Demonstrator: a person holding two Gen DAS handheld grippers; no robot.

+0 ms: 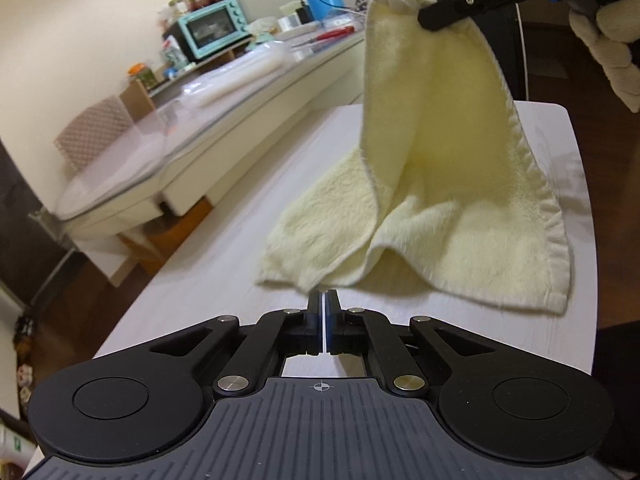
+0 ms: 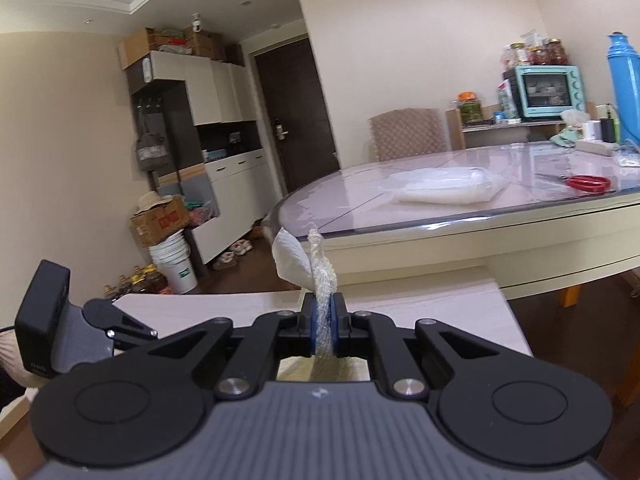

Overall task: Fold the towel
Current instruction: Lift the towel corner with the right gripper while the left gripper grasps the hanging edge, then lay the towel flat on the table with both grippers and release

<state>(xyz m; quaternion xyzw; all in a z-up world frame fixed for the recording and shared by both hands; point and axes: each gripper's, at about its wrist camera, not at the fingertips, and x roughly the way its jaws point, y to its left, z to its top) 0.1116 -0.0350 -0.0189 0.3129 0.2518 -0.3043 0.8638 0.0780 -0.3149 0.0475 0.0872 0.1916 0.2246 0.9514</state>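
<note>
Towel (image 1: 432, 184), pale yellow: top corner pinched in right gripper (image 2: 324, 316), jaws clamped on it w/ white tag; rest drapes down onto table (image 1: 224, 280) just ahead of left gripper (image 1: 323, 300), jaws closed, nothing held.

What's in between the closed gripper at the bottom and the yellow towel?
Nothing. In the left wrist view, only a short bare strip of white table separates the shut left gripper from the towel.

Pale yellow towel (image 1: 432, 184) showing at 1 o'clock; teal oven (image 1: 212, 26) at 11; black grippers (image 1: 323, 300) wearing blue pads.
</note>
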